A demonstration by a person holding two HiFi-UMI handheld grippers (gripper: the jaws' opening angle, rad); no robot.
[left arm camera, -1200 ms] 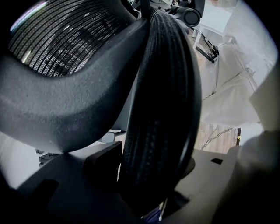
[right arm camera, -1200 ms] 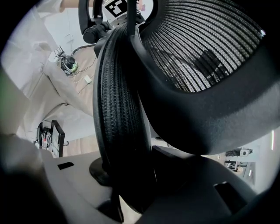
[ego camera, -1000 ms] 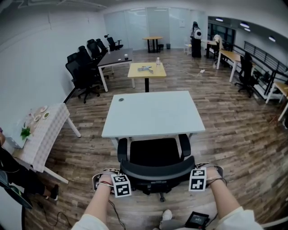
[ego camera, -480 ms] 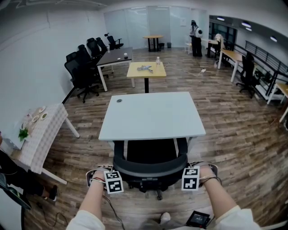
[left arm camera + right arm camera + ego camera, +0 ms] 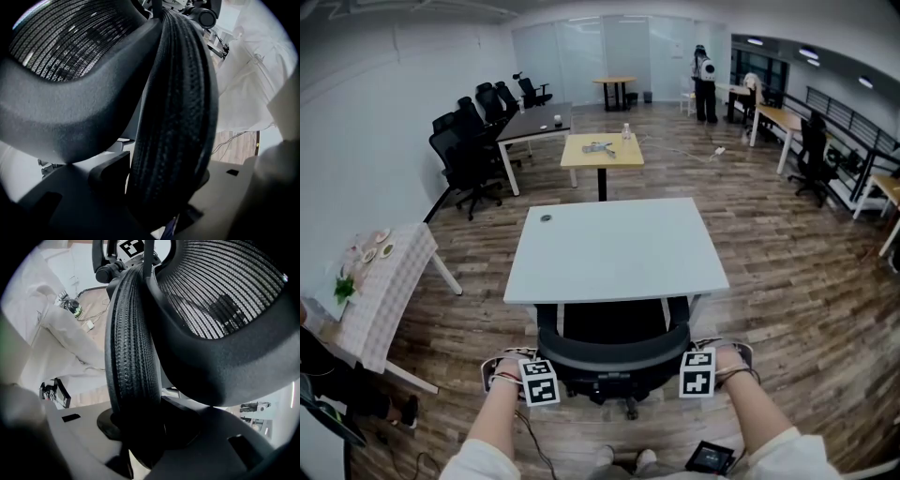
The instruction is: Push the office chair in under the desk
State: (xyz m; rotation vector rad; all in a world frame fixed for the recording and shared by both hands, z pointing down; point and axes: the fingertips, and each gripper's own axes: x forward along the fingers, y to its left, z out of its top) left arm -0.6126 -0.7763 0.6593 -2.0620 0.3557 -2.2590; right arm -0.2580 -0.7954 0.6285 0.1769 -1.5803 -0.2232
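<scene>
The black office chair (image 5: 614, 349) stands at the near edge of the white desk (image 5: 615, 246), its seat mostly under the top and its backrest toward me. My left gripper (image 5: 536, 382) grips the backrest's left end and my right gripper (image 5: 697, 372) its right end. In the left gripper view the ribbed backrest rim (image 5: 173, 112) fills the gap of the left gripper (image 5: 164, 192), with both jaws against it. The right gripper view shows the same rim (image 5: 131, 348) clamped in the right gripper (image 5: 140, 432). The chair's base is hidden.
A small dark round thing (image 5: 546, 217) lies on the desk's far left. A cloth-covered side table (image 5: 380, 291) stands at the left, a yellow table (image 5: 602, 150) and black chairs (image 5: 464, 145) beyond. A person (image 5: 703, 70) stands far back. A dark device (image 5: 711, 457) lies by my feet.
The chair has rolled forward under the desk, so less of its seat shows. Both grippers moved forward with the backrest.
</scene>
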